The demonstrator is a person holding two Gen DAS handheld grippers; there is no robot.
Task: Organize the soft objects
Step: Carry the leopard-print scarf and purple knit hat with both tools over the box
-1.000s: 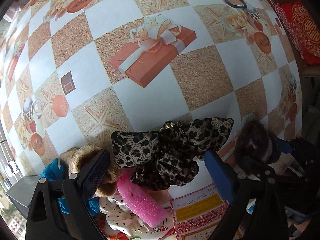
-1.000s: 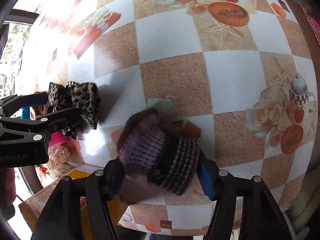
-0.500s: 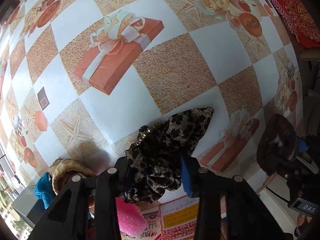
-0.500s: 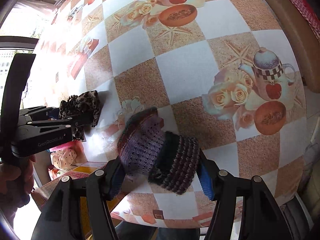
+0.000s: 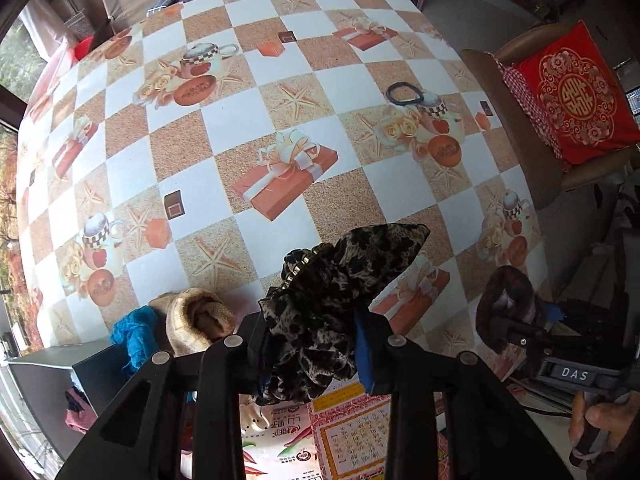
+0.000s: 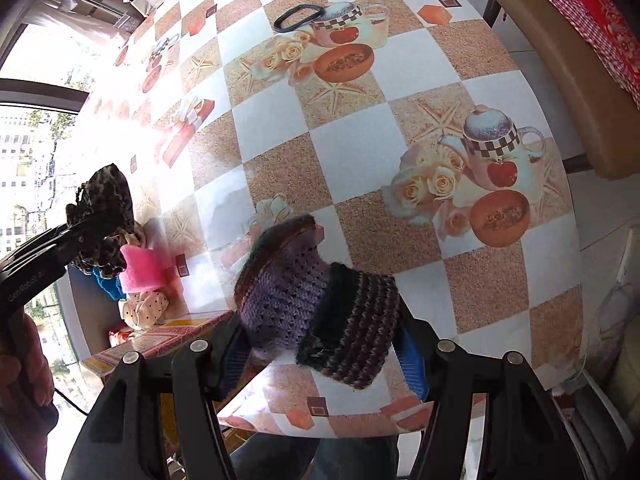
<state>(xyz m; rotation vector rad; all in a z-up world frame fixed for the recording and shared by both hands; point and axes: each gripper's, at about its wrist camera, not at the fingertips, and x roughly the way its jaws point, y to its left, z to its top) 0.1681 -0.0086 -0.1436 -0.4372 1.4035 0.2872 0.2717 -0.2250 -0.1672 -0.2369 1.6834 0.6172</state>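
Note:
My left gripper [image 5: 316,354] is shut on a leopard-print scrunchie [image 5: 340,288] and holds it above the near table edge; it also shows at the left of the right wrist view [image 6: 102,216]. My right gripper [image 6: 320,354] is shut on a purple knitted hat [image 6: 316,300], raised over the table's near corner; it shows in the left wrist view [image 5: 506,308]. A tan knitted item [image 5: 196,320], a blue knitted item [image 5: 134,334], a pink fuzzy item [image 6: 142,268] and a spotted cream item [image 6: 144,308] lie piled at the table's near left.
A printed checkered tablecloth [image 5: 256,92] covers the table. A black hair band [image 5: 405,93] lies far right on it. A printed box [image 5: 320,432] sits below the left gripper. A chair with a red cushion [image 5: 572,92] stands to the right. A dark bin [image 5: 60,376] is at the left.
My left gripper closed on the leopard scrunchie and lifted it up and back from the pile. My right gripper rose with the purple hat, so more of the table shows.

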